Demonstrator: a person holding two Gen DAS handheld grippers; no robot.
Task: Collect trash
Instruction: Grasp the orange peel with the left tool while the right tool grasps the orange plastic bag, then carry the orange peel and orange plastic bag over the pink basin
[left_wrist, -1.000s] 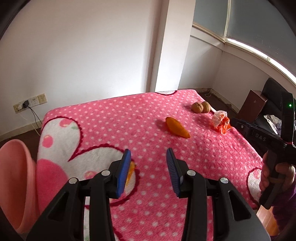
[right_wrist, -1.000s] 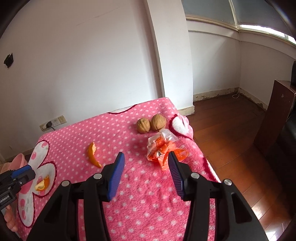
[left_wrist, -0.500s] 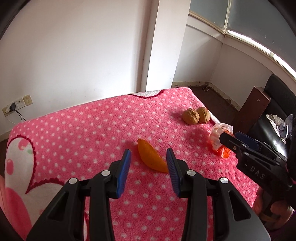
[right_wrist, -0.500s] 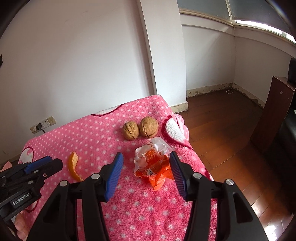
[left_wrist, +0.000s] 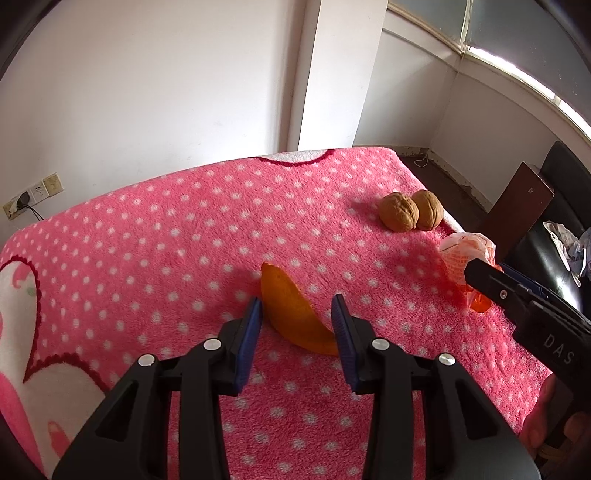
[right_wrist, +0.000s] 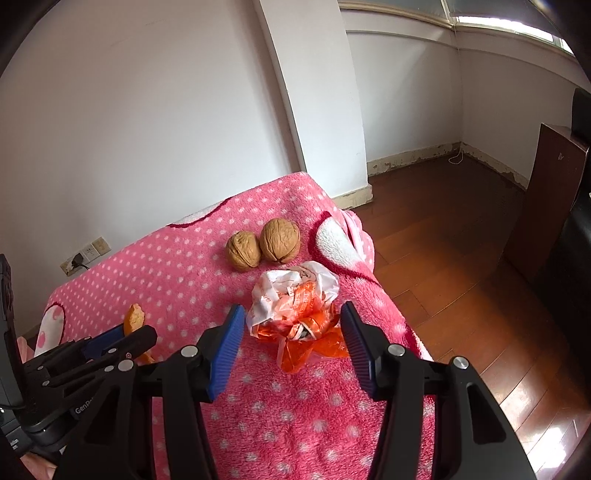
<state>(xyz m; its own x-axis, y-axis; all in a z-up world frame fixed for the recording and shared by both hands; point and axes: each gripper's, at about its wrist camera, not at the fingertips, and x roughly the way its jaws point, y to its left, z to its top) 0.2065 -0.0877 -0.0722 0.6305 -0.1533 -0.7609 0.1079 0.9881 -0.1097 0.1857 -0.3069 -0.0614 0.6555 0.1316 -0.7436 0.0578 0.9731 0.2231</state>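
Now, my left gripper: jaws apart and just closing in, orange peel between the pads, no squeeze that I could see.
My right gripper: jaws wide and just opening further, either side of the crumpled wrapper, not pressing it.
Blanket: pink with white dots, and all the trash lay on it.
Walnuts: two, touching, just behind the wrapper.
In the way: I saw nothing between pads and trash.

Fluffy pink polka-dot fleece blanket; crinkly glossy orange-white plastic wrapper between right gripper's jaws; rough brown walnuts beyond; glossy wooden floor right.
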